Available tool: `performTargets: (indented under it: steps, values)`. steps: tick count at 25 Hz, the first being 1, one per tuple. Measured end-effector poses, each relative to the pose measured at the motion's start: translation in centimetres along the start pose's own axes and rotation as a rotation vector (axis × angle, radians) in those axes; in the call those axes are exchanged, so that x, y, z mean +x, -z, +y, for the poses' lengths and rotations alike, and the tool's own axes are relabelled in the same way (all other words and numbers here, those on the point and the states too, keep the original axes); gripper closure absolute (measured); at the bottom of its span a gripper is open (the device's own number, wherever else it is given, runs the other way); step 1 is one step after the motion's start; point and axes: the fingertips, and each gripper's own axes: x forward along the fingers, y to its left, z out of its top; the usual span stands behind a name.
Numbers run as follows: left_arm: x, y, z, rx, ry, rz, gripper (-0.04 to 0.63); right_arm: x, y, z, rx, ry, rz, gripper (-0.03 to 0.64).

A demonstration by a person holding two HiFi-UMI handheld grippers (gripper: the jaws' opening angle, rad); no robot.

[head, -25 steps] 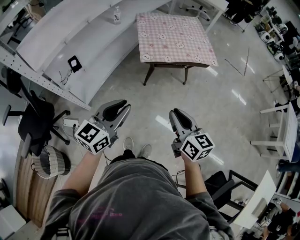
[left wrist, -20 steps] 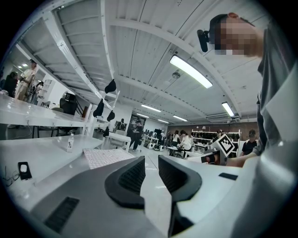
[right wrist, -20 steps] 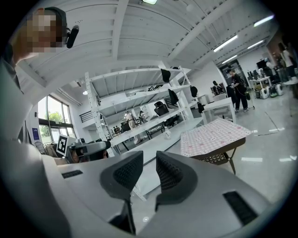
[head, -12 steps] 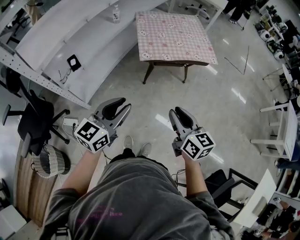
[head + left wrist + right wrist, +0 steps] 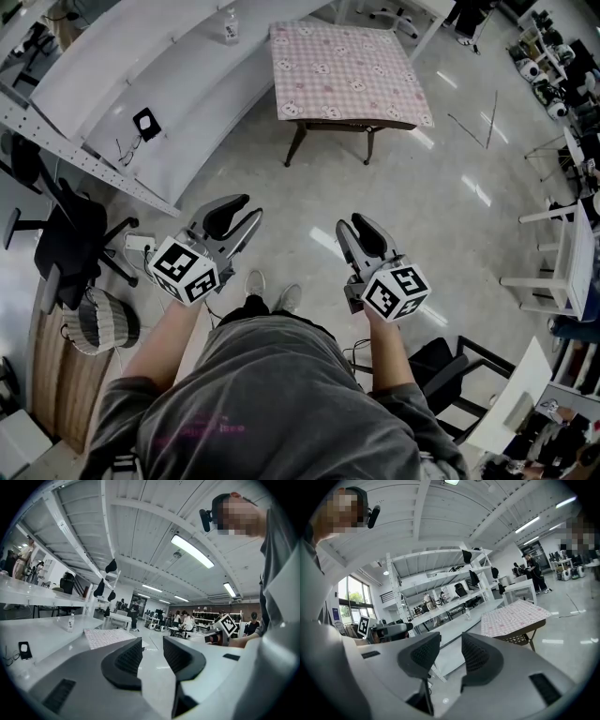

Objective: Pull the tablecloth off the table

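Floor (image 5: pixel 450 216): pale, glossy, open between the person and the table.

Item 1, tablecloth (image 5: pixel 349 73): pink check with small printed figures. It lies spread flat over the whole tabletop (image 5: pixel 330 126), with a short hem hanging over the near edge. Nothing is seen standing on it. The task's end state is therefore not reached.

Item 2, left tool (image 5: pixel 251 208): held at waist height and pointing toward the table. Its jaws stand a little apart with only floor showing between them. It is well apart from the cloth.

Item 3, right tool (image 5: pixel 350 223): same attitude, with a narrow gap between the jaws and nothing held.

Item 4, legs (image 5: pixel 298 145): 2 are visible, dark, thin and splayed.

Item 5, shelving (image 5: pixel 141 66): white, along the left, carrying 1 bottle (image 5: pixel 231 25) near the tabletop's far-left corner.

Handling note (judgement):
- Both tools must first close the distance to the near edge.
- Widen the jaws before arriving.
- Take the hanging hem near the near-left and near-right corners, 1 tool to each, biting deep enough that the thin fabric cannot slip out.
- Draw back low and level with both sides matched. An uneven pull would likely skew the cloth against a corner.
- Light legs on a slick floor may let the table slide, so keep the pull steady.
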Motion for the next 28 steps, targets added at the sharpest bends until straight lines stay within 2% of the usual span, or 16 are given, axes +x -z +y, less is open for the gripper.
performTargets:
  steps: [12,28]
  values:
    - [0.6,0.9,-1.7,-0.002,-0.033,0.002,0.422,-1.7,0.1,-1.1,-0.004,-0.025,0.003,0.459]
    - [2.9,2.0,-4.2,-0.011,-0.058,0.0,0.417,-4.4,-0.1,-4.7,0.01,-0.029,-0.004,0.459]
